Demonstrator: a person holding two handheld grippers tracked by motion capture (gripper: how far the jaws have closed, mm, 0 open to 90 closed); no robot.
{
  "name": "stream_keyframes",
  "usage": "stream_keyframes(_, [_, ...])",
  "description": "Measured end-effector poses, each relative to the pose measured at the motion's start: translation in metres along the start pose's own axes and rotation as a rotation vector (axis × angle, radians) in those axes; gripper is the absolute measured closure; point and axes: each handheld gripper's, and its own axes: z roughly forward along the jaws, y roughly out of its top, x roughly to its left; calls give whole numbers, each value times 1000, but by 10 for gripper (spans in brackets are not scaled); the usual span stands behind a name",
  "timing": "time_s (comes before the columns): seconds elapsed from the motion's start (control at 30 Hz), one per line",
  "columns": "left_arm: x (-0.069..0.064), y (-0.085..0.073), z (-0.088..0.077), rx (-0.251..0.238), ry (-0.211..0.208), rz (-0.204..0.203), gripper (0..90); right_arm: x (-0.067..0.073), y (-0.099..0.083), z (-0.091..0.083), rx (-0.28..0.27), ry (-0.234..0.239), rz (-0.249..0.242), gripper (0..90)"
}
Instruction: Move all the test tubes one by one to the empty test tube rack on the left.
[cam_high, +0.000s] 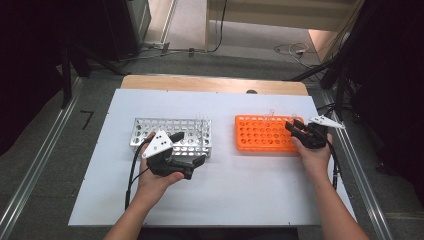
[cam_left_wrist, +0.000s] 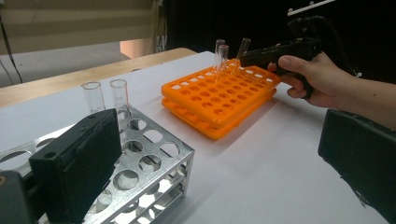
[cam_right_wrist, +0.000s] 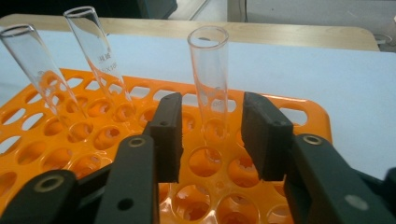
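Left tool (cam_high: 186, 148) wide open, right tool (cam_right_wrist: 212, 140) jaws narrowly apart

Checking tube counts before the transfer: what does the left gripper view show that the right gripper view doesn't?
Left gripper view alone: the silver metal rack holding two clear glass test tubes, and a hand holding the right gripper. Right gripper view alone: open black jaws flanking one upright tube, untouched. Both: orange plastic rack with three tubes on the white table.
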Motion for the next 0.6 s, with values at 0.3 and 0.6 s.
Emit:
stream_keyframes(0.3, [0, 0, 1, 0, 2, -4, 0, 3, 2, 6, 52, -25, -14, 648])
stream_keyframes(0.6, [0, 0, 1, -2, 3, -7, 0, 6, 3, 12, 57, -64, -10, 677])
